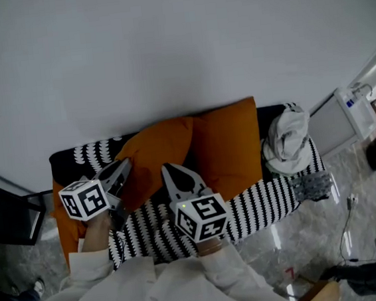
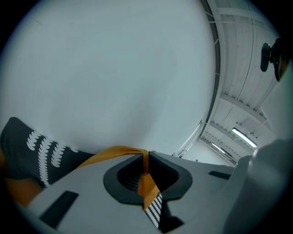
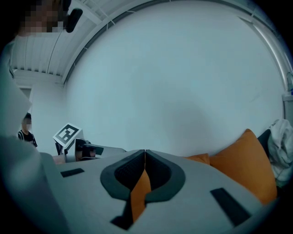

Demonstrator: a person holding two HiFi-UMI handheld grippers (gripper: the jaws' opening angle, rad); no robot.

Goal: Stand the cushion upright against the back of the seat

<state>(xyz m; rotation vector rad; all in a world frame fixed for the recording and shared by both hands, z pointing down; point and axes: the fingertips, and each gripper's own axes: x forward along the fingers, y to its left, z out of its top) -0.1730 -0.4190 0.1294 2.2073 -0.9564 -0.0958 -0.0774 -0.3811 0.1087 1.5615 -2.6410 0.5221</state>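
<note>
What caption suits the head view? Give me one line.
Left gripper and right gripper, each shut on the orange fabric cushion, over the black-and-white patterned seat.

— What colour was the cushion [image 1: 164,149]?
— Plain orange, like the other cushion [image 1: 230,139] at its three o'clock.
— And the seat [image 1: 267,205]?
— Black, with rows of white scallops.
— The cubes [image 1: 84,199]?
— White, with black square markers. The wall [image 1: 163,42] at twelve o'clock was pale grey; the sleeves [image 1: 156,290] at six, cream.
</note>
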